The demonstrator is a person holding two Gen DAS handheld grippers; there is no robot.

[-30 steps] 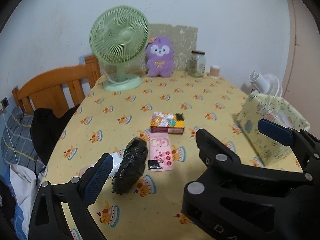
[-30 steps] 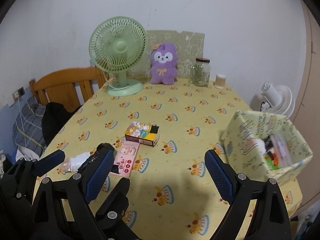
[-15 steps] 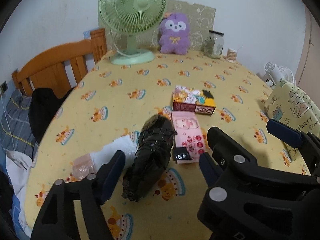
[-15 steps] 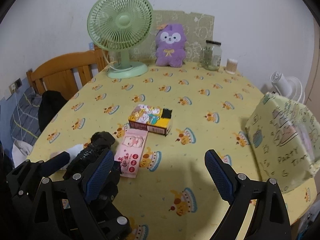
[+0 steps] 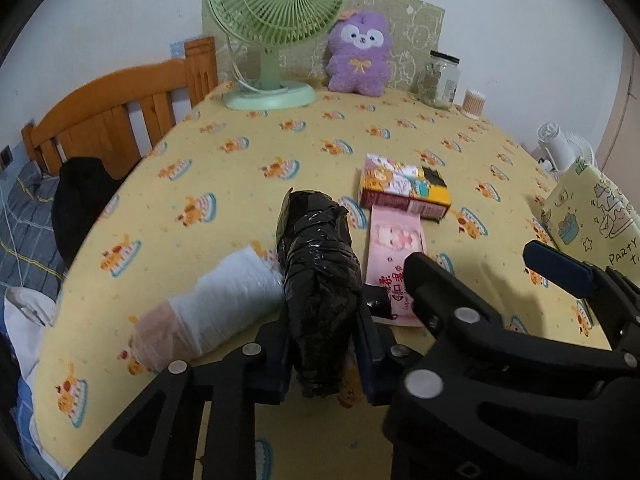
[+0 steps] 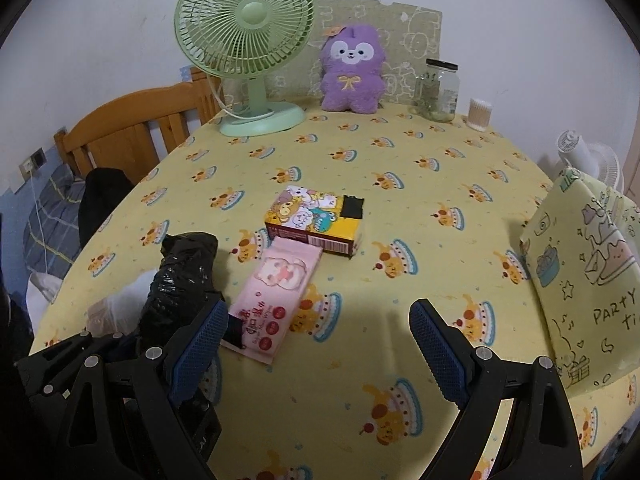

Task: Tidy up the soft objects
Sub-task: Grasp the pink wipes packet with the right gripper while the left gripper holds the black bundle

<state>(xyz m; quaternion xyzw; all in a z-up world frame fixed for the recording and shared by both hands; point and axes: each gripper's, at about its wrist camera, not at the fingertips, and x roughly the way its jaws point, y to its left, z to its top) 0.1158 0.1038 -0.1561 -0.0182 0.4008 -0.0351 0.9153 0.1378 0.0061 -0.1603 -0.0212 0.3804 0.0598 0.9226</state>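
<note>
Left gripper point(image 5: 324, 356) now down over the near end of the black plastic-wrapped bundle point(image 5: 318, 276), fingers pinching its sides where half a second ago they stood spread short of it. Bundle lying on the yellow cake-print tablecloth point(image 5: 224, 184) at the near left, touching a white wrapped roll point(image 5: 212, 304) on its left and just beside a pink wipes pack point(image 5: 394, 264) on its right. Cartoon tissue box point(image 6: 316, 220) beyond the pack. Right gripper point(image 6: 316, 344) spread wide and holding nothing, hovering nearer the cloth than before. Patterned storage box point(image 6: 584, 280) at the right edge.
</note>
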